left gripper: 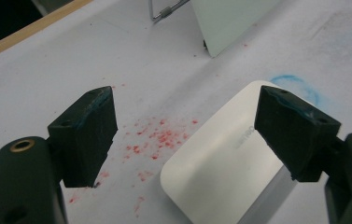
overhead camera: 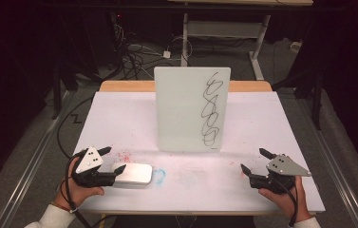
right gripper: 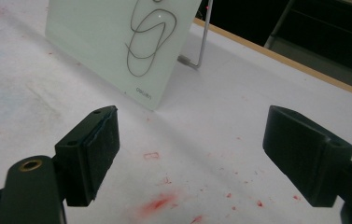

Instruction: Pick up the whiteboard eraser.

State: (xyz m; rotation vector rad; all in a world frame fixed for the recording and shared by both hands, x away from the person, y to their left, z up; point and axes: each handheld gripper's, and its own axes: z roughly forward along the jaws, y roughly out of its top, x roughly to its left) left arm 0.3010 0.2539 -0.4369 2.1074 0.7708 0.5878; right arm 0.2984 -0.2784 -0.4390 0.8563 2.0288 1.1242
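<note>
Black jaws of the left gripper stand released and wide, one over the near end of a flat white eraser block lying on the table, the other beside red specks. Beyond the block is a blue ring mark. Jaws of the right gripper are also released, holding nothing, above red smears. Ahead of them stands a propped whiteboard with black scribbles.

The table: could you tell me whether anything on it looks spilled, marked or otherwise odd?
Yes. Red specks are scattered on the white table by the eraser at the left hand-held gripper, with more red smears near the right hand-held gripper. A faint blue ring also stains the surface beside the eraser.
</note>
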